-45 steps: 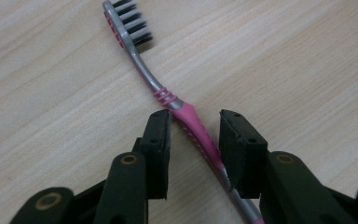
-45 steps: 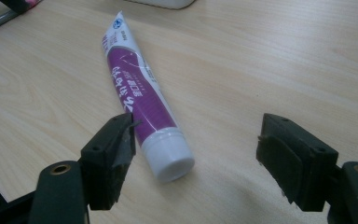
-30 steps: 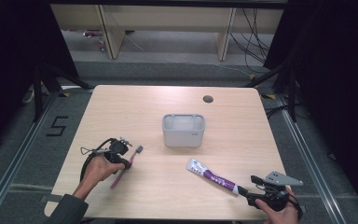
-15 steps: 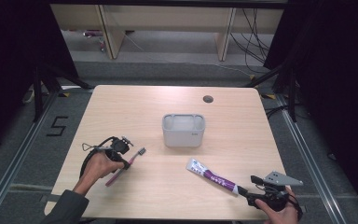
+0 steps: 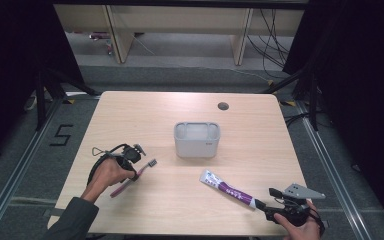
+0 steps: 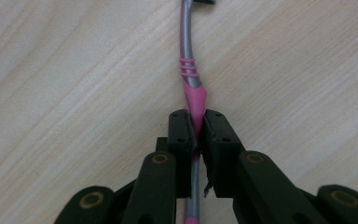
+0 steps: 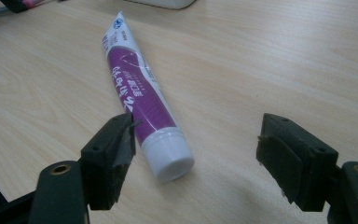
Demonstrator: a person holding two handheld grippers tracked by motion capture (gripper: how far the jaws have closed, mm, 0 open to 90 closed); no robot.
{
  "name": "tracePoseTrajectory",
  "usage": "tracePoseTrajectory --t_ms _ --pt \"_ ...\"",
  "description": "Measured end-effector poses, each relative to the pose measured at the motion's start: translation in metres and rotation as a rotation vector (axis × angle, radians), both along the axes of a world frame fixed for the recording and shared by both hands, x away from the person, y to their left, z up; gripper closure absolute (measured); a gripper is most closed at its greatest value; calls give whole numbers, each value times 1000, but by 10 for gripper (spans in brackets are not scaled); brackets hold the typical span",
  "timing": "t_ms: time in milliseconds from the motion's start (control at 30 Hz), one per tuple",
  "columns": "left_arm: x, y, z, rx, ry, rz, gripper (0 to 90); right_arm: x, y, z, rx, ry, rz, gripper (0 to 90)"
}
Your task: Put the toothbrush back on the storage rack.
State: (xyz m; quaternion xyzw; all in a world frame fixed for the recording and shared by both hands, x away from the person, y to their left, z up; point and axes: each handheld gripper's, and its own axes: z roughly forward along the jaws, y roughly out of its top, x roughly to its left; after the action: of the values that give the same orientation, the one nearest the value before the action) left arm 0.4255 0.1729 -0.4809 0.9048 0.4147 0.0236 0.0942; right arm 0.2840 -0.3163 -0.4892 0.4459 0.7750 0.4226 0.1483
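The left gripper (image 6: 195, 135) has just clenched its jaws on the toothbrush (image 6: 192, 79) near the worktop's left edge – the toothpaste tube (image 7: 140, 98) lies ungrasped between the right gripper's (image 7: 200, 158) spread jaws – the holder (image 5: 197, 140) awaits both.

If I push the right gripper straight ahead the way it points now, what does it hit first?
Most likely the toothpaste tube: its white cap end lies just ahead, near one jaw of the open right gripper. Depth is hard to judge.
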Motion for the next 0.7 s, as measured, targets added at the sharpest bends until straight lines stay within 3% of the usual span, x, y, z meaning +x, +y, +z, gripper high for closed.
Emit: tracePoseTrajectory --t_ms 33,133,300,367,500,700 --pt "2 1 0 10 1 -28 815 0 0 0 6 9 0 280" --pt "0 -2 0 8 4 -7 816 0 0 0 0 9 3 280" --pt "-1 -3 1 30 8 -30 818 1 -1 0 -3 7 5 280" --pt "0 -2 3 35 -12 -52 819 1 -1 0 -5 4 3 280" --pt "-1 0 9 14 -29 -54 820 1 -1 0 -7 0 2 280" --pt "-1 5 23 -50 -72 -45 820 1 -1 0 -12 -5 4 280"
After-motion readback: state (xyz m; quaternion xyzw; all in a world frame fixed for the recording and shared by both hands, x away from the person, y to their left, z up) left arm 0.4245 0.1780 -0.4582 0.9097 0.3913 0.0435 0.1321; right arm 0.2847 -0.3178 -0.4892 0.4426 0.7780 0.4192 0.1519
